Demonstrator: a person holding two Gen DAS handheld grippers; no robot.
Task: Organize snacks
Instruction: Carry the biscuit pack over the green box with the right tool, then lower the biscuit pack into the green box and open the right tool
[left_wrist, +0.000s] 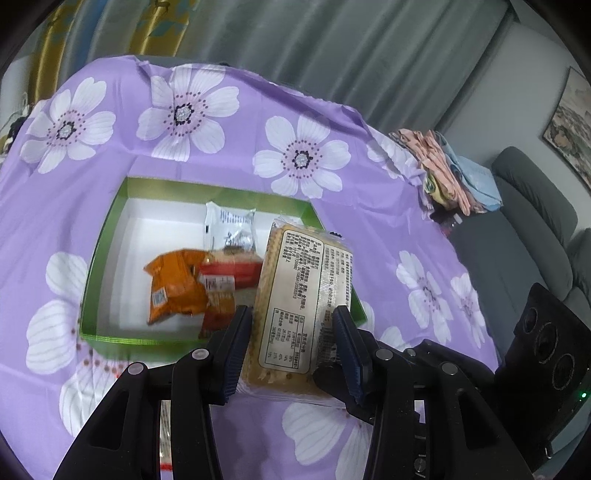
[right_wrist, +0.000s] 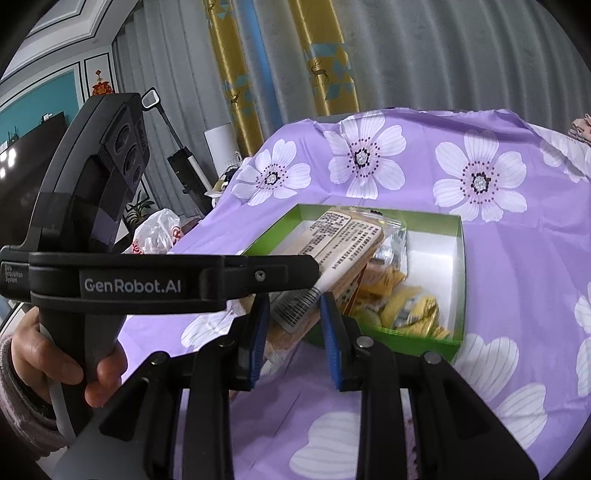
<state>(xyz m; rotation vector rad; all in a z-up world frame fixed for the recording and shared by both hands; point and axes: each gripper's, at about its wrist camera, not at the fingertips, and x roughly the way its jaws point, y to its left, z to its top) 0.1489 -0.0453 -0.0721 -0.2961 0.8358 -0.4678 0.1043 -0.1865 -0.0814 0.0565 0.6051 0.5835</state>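
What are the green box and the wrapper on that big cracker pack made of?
Green box: looks like thin cardboard, glossy green outside, matte white inside, with crisp folded walls. Cracker pack wrapper: probably clear plastic film, shiny and crinkled, crackers showing through around a printed label.

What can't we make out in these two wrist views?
- Left wrist: near part of the green box floor, hidden by the left gripper and its cracker pack.
- Right wrist: whether the right gripper pinches that pack; contact unclear.
- Both: label print too small to read.
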